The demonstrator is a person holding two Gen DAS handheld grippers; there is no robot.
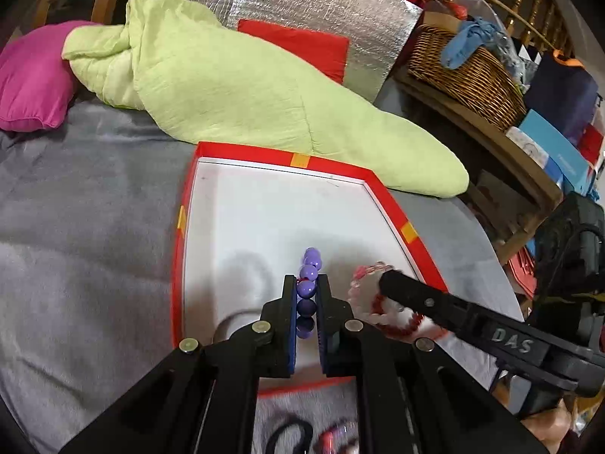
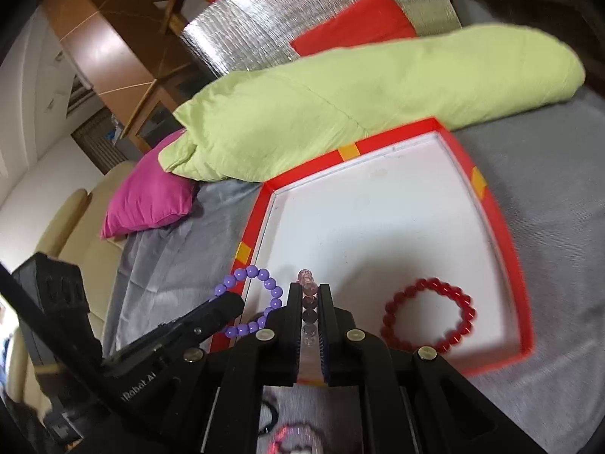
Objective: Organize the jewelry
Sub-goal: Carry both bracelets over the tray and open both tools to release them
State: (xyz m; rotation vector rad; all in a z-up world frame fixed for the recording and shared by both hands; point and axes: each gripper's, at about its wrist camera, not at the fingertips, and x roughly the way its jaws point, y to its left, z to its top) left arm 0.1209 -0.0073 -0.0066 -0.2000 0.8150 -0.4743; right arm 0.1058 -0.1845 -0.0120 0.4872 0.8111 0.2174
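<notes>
A grey bed [image 1: 83, 249] is seen carrying a red-walled tray [image 2: 503, 227] with a white floor. A green quilt [image 1: 234, 90] lies beyond the tray at 12 o'clock, and a pink pillow [image 1: 30, 79] at 10 o'clock in the left view.

The left claw [image 1: 306, 283] is closed narrow on a purple bracelet [image 1: 307, 291], which is held edge-on above the tray floor at 6 o'clock. In the right view the loop is seen hanging over the tray's left wall.

The right claw [image 2: 310, 291] is closed narrow on a clear pink bracelet [image 2: 308, 302], held above the tray near its 7 o'clock corner.

A red bracelet [image 2: 429, 314] lies flat on the tray floor at 4 o'clock in the right view, apart from the walls.

Handling: the bracelets are judged light, with hard, smooth beads on what is probably elastic cord. The loops will flex and swing, and round beads may slip between the pads. Grip is best taken across one bead or the cord between two beads. Glass-like beads should be lowered, not dropped.
</notes>
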